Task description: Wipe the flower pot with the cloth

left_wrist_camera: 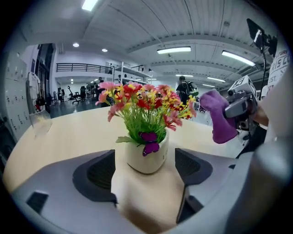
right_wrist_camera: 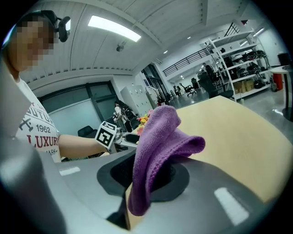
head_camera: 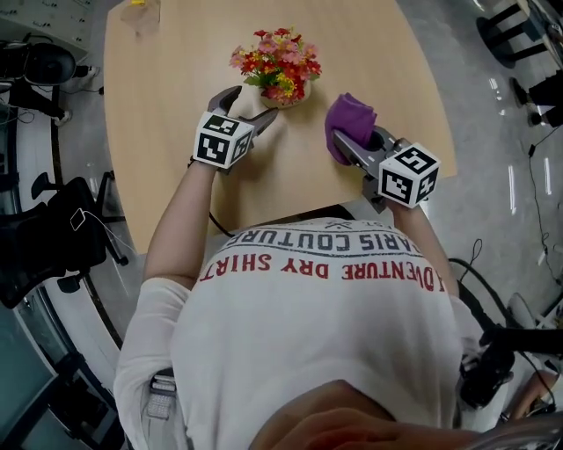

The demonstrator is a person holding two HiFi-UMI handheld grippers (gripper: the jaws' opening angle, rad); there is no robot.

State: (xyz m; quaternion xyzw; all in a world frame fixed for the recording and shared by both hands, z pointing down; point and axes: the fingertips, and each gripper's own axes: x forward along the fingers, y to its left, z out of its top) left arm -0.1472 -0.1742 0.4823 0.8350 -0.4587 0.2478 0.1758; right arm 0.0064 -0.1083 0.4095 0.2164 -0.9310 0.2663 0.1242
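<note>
A small white flower pot (head_camera: 288, 95) (left_wrist_camera: 145, 157) with red, pink and yellow flowers (head_camera: 277, 60) and a purple butterfly stands on the wooden table (head_camera: 167, 132). My left gripper (head_camera: 255, 102) (left_wrist_camera: 145, 176) is open, its jaws wide on either side just short of the pot, not touching it. To the right of the pot, my right gripper (head_camera: 354, 145) (right_wrist_camera: 146, 178) is shut on a purple cloth (head_camera: 347, 123) (right_wrist_camera: 158, 146) (left_wrist_camera: 222, 121), which bunches up above the jaws and hangs below them.
A clear plastic cup (head_camera: 141, 13) (left_wrist_camera: 40, 121) stands at the table's far left corner. Black office chairs (head_camera: 53, 237) are on the floor to the left. The table's near edge lies right in front of the person's body.
</note>
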